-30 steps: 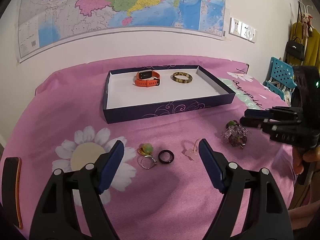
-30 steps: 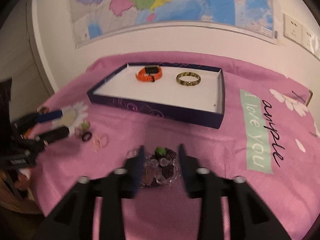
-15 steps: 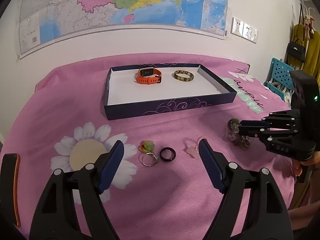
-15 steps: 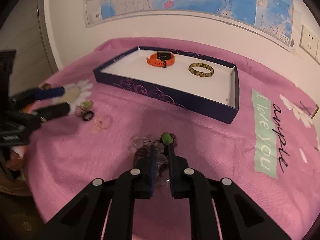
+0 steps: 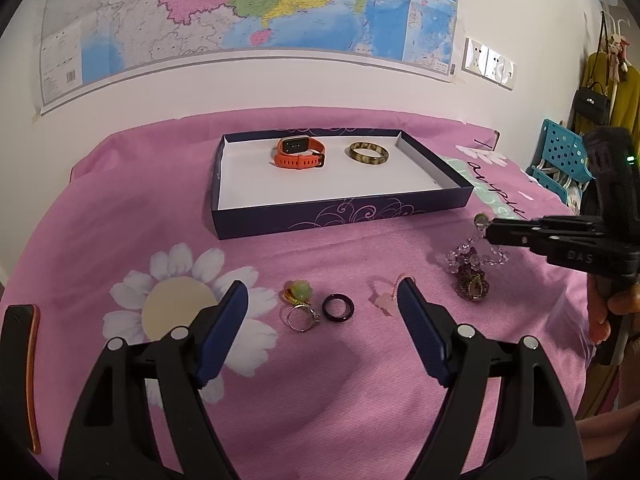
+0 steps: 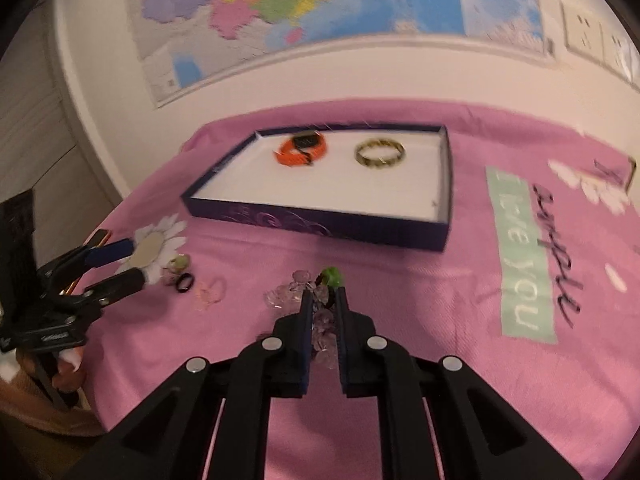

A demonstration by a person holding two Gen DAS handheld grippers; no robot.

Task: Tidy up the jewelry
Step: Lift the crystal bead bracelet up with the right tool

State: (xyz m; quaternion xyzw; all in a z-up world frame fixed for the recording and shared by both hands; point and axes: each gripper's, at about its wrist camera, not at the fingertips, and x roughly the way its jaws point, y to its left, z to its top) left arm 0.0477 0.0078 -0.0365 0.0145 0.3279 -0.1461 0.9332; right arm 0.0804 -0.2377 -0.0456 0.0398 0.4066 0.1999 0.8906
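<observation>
A purple beaded bracelet [image 5: 470,276] with clear crystals and a green bead hangs lifted off the pink cloth, and my right gripper [image 6: 323,298] is shut on it. The same bracelet [image 6: 298,290] dangles between and below the fingertips in the right wrist view. My left gripper [image 5: 322,294] stands open above a green-stone ring [image 5: 298,292], a silver ring [image 5: 302,318], a black ring [image 5: 338,309] and a pale pink piece [image 5: 384,300]. The dark blue tray [image 5: 340,214] holds an orange watch [image 5: 300,153] and a tortoiseshell bangle [image 5: 369,153].
A pink flowered cloth [image 5: 120,220] covers the table, which ends at a wall with a map [image 5: 240,12]. A dark, orange-edged object [image 5: 24,352] lies at the left edge. A blue basket [image 5: 560,160] and hanging clothes stand off to the right.
My right gripper closed on the beaded bracelet and raised it slightly off the cloth. The left gripper stayed still and open.
</observation>
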